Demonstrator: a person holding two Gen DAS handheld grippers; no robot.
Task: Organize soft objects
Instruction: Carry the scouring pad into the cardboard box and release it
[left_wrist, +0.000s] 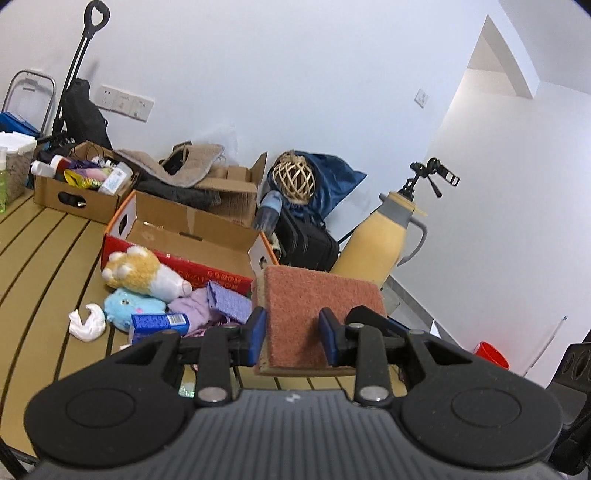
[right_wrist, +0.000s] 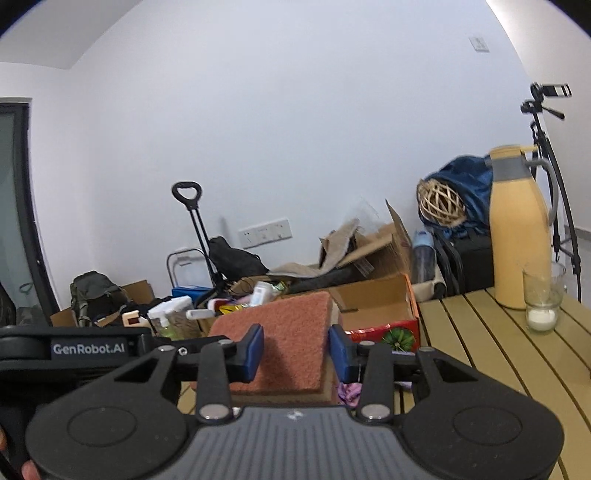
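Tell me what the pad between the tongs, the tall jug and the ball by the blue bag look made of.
Pad: coarse reddish abrasive fibre on a tan backing, likely a scouring sponge.
Jug: smooth matte yellow body with grey lid and handle, probably plastic or coated metal.
Ball: open weave of pale strips, apparently rattan.

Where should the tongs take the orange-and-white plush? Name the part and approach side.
Likely across the narrower white end of the orange-and-white plush, from above: it lies on the table; red box behind and blue plush in front crowd its sides.
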